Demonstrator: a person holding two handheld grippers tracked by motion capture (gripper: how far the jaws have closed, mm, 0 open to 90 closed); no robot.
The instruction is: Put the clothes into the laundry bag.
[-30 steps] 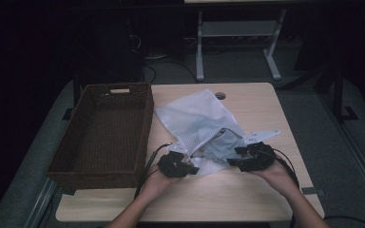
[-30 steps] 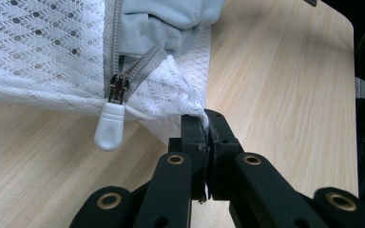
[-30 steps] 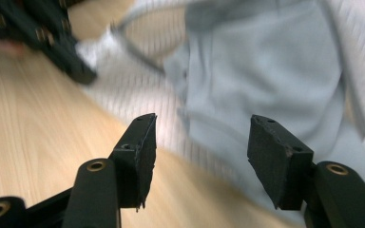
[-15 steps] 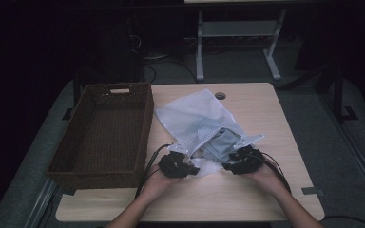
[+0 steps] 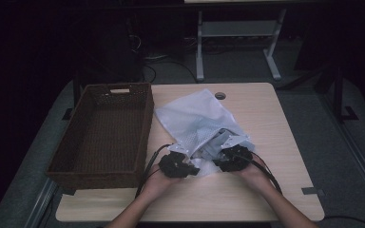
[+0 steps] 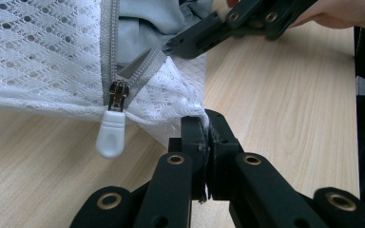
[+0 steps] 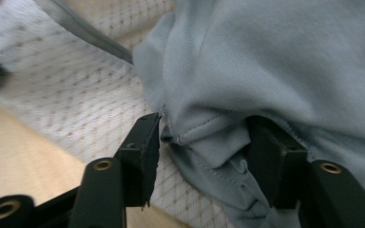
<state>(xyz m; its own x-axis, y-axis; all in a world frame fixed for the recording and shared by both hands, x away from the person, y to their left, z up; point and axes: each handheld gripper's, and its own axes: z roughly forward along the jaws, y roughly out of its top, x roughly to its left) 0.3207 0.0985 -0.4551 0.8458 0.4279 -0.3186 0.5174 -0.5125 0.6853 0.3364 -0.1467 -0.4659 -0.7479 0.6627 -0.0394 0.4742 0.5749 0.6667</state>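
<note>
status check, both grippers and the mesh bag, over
Left hand-held gripper shut on white mesh zip bag corner. Right hand-held gripper closing around pale blue-grey cloth garment at bag mouth, not clamped yet. Brown wicker basket alongside, nothing blocking.

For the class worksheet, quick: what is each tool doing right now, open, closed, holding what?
Left tool: closed on the corner of the mesh bag.
Right tool: jaws have been closing around a fold of the grey garment; a firm grip cannot be told.
</note>
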